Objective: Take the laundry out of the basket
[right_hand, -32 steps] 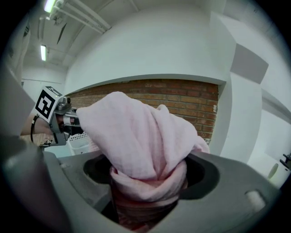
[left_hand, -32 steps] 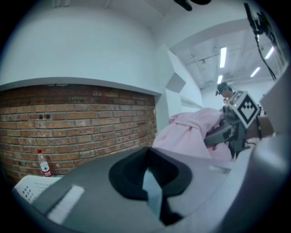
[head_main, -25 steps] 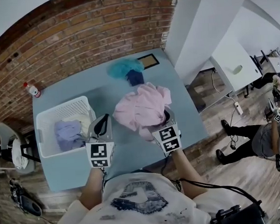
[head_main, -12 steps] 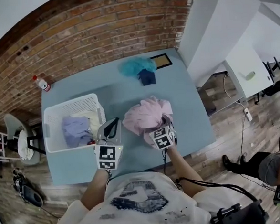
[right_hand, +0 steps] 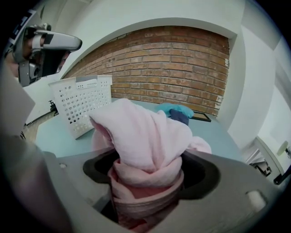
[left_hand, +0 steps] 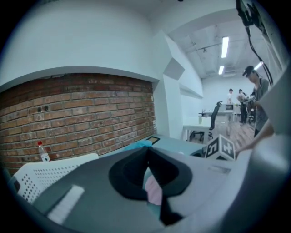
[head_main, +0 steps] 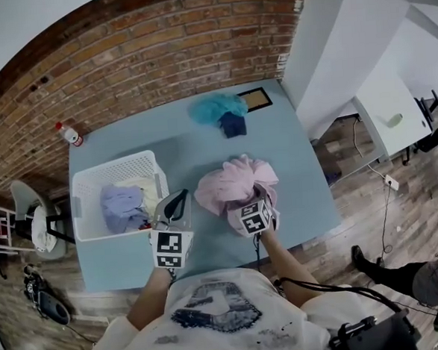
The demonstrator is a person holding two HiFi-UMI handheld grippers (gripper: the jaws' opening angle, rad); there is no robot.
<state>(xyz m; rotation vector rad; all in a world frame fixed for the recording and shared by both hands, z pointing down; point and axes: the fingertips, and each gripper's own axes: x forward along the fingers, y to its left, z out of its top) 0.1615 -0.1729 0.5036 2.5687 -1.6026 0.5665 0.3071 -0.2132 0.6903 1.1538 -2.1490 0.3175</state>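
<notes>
Right gripper [right_hand: 148, 177]: jaws clamped on the pink cloth [right_hand: 145, 136]. A thick twisted wad is bunched between them, and the rest mounds up ahead on the desk [head_main: 294, 173], to the right of the basket [head_main: 106, 171]. Left gripper [left_hand: 148, 168] hovers just beside the basket, jaws together. A pink sliver shows through the slit low down, probably the cloth beyond rather than anything pinched. A lilac cloth [head_main: 120, 207] lies in the basket. Teal cloth [head_main: 216, 107] and navy cloth [head_main: 233, 125] sit near the far edge.

White T-shirt [head_main: 225, 288], dark print [head_main: 217, 310]; grey hand-held grippers [head_main: 177, 199] [head_main: 261, 195], square-marker cubes [head_main: 172, 249] [head_main: 256, 217]
</notes>
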